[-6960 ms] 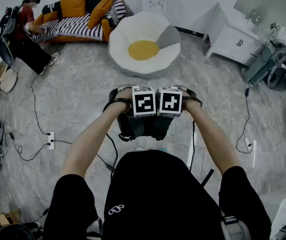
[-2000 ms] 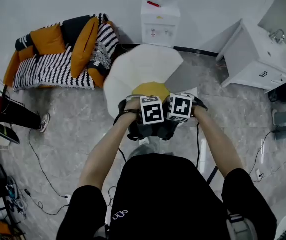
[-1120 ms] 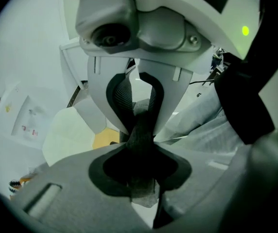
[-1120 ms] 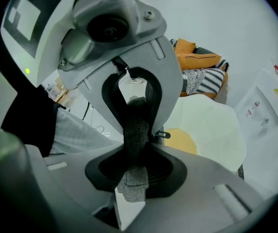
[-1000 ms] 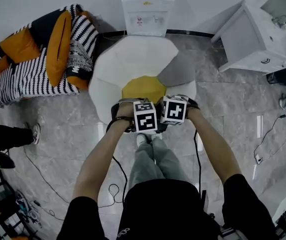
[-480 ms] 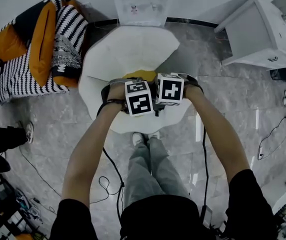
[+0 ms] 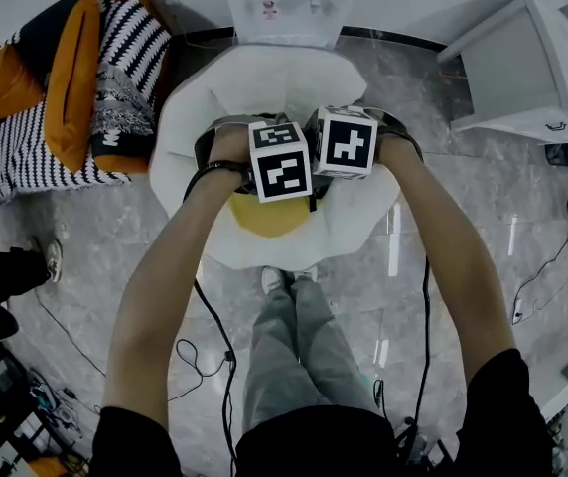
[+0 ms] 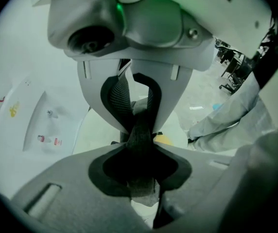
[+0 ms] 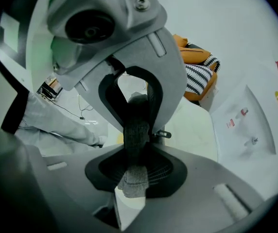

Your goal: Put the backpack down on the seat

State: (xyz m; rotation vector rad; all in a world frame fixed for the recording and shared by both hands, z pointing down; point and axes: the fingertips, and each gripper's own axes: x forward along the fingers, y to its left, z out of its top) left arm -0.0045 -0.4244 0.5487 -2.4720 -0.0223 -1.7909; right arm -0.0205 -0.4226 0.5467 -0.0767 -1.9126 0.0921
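In the head view my left gripper (image 7: 282, 162) and right gripper (image 7: 344, 142) sit side by side over the white round seat (image 7: 264, 78), just beyond its yellow cushion (image 7: 264, 217). The cubes and hands hide nearly all of the backpack; only a dark bit (image 7: 313, 202) shows beneath them. In the left gripper view, the left gripper (image 8: 140, 130) is shut on a dark grey backpack strap (image 8: 141, 183). The right gripper view shows the right gripper (image 9: 138, 130) shut on another grey strap (image 9: 133, 178). Both point steeply down.
A striped sofa with orange cushions (image 7: 56, 97) stands left of the seat, a white water dispenser (image 7: 284, 3) behind it, a white cabinet (image 7: 522, 68) at the right. Cables (image 7: 205, 356) lie on the grey floor beside the person's legs (image 7: 294, 346).
Both grippers have moved forward and lower together, from the seat's near edge to over its middle. The yellow cushion now shows on their near side. Their grip on the straps is unchanged.
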